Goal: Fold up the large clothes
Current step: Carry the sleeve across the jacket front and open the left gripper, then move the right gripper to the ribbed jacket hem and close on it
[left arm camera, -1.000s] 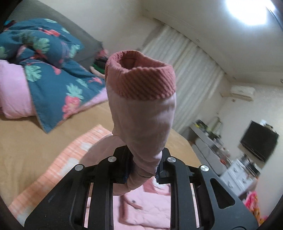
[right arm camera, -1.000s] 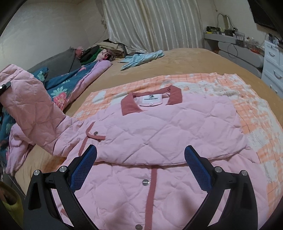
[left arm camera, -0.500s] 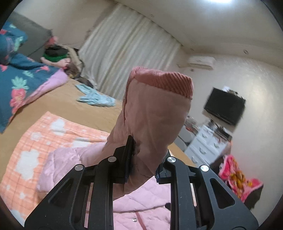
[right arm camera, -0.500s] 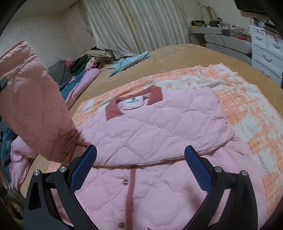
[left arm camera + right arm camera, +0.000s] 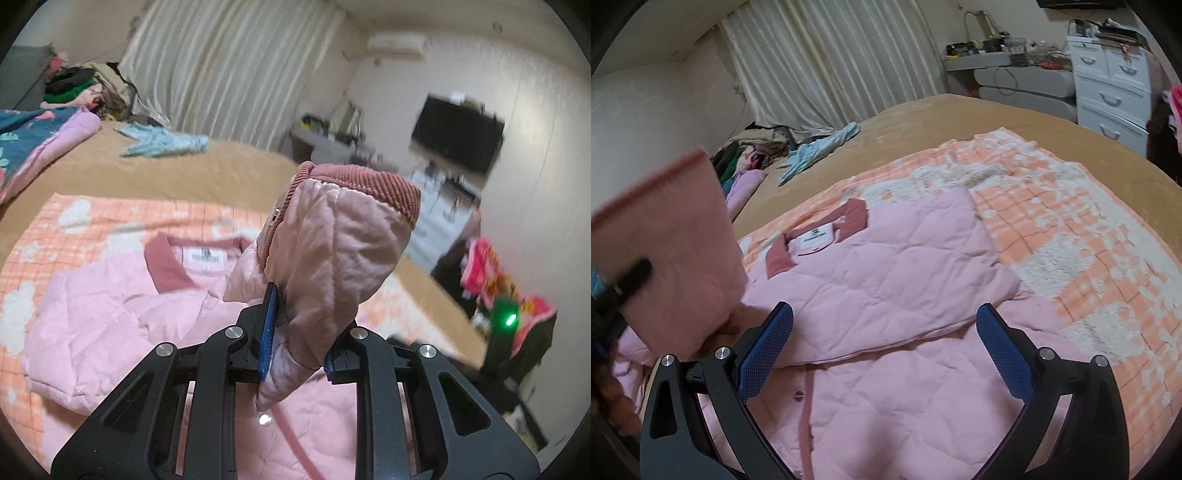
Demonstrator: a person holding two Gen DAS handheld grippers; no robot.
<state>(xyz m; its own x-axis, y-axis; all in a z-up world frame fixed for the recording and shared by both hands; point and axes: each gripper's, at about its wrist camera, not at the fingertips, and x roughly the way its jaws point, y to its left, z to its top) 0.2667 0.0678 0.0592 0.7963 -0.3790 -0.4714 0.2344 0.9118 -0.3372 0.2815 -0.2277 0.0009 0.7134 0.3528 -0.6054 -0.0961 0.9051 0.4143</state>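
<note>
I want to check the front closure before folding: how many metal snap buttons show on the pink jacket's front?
2 in the right wrist view: one snap beside the placket, one at the bottom edge. More may hide under the folded sleeve.

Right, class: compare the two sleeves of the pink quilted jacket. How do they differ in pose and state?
1. The left sleeve is lifted off the bed, cuff uppermost; the right sleeve lies flat, folded across the jacket's chest.
2. The left sleeve is pinched in the shut left claw; the right sleeve is untouched, with the open right claw holding nothing.
Both are pink quilted fabric.
</note>
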